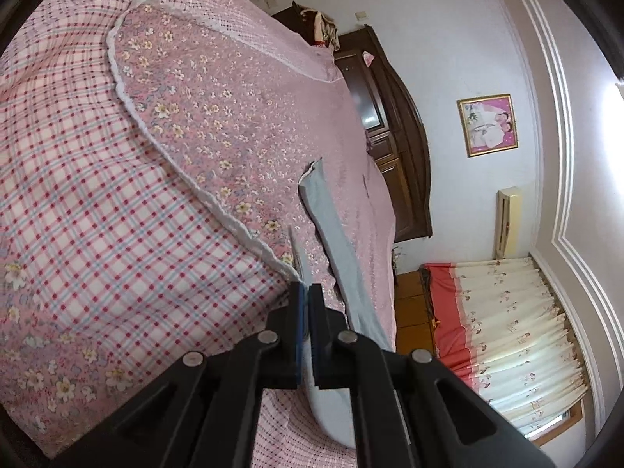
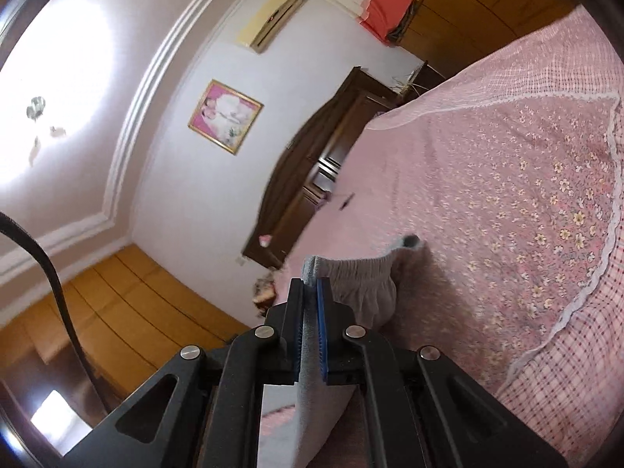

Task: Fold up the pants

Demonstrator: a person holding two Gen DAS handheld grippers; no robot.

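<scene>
Both grippers, left and right, clamp the grey pants by an edge, lifting them off the bed to fold.

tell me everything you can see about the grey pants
The pants are soft, light grey knit cloth with a gathered elastic waistband. The right gripper is shut on the waistband end, which bunches beside its blue pads. The left gripper is shut on another edge of the cloth. From there a long flat strip, probably a leg, stretches across the pink flowered bedspread and partly rests on it.
</scene>
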